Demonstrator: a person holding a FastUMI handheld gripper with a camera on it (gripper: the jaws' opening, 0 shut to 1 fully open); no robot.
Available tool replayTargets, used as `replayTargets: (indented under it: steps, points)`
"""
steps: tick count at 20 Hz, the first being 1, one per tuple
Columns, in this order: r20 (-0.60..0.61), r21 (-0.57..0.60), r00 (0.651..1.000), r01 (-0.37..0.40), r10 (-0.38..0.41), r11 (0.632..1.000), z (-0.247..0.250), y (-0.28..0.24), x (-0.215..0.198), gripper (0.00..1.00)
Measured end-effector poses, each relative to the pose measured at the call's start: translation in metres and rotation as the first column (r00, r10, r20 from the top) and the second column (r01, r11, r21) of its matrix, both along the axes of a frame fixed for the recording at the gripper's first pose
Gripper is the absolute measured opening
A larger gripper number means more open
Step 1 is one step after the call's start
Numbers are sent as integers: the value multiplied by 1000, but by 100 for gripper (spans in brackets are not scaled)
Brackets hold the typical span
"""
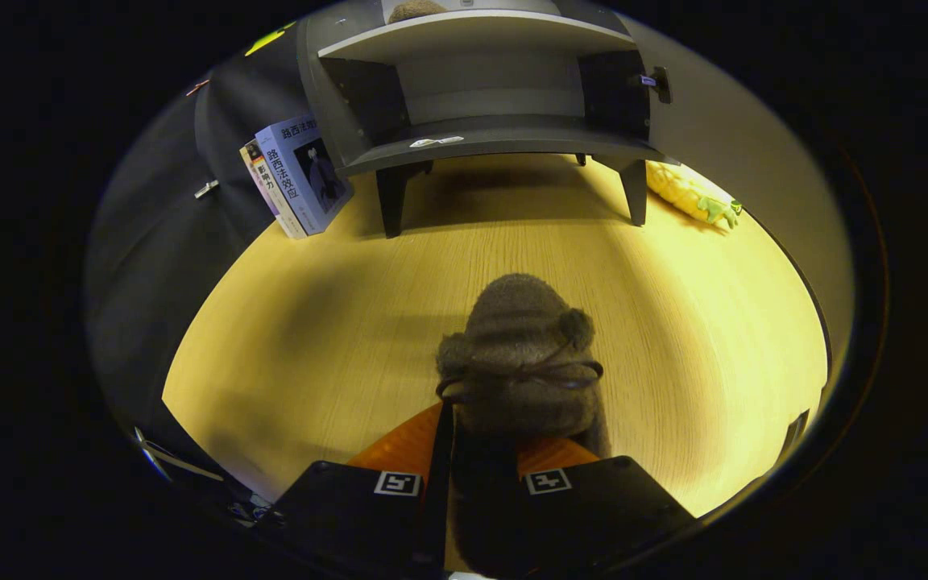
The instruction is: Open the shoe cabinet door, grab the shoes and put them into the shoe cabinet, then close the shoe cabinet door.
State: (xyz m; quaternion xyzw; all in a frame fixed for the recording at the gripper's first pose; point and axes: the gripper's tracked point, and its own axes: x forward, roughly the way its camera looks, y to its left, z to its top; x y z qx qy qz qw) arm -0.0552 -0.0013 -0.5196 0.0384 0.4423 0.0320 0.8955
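Observation:
A brown fuzzy shoe (520, 346) with pompoms and a tied lace points away from me toward the cabinet. My gripper (476, 455) is shut on its heel end, one finger pressing each side. It appears lifted above the wooden tabletop (311, 338). Beyond it stands the grey shoe cabinet (480, 133) on short legs, with both doors swung open: the left door (321, 89) and the right door (657, 80), which carries a small handle. Its lower shelf (504, 133) holds only a small white sticker. A second brown shoe (416, 10) lies on the shelf above.
Two books (295, 173) lean against the cabinet's left side. A yellow pineapple toy (693, 193) lies right of the cabinet's right leg. Bare wood stretches between the shoe and the cabinet. The tabletop's edge curves close on my left and right.

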Motion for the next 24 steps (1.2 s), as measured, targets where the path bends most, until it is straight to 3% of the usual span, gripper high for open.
replayTargets:
  steps: [8,10,13,16,20,24]
  points:
    - [71,-45,997,-10,13,999,-5,-5,30,30]
    - [71,-55,997,-11,15,998,-7,-5,32,14]
    - [65,-46,998,-13,16,999,-6,-3,33,5]
    - [28,-34,1000,-6,7,999,1,-5,27,5]
    - [81,-69,996,-31,36,997,50,0,31,5]
    - [197,-71,979,-40,53,997,135,7,51,5]
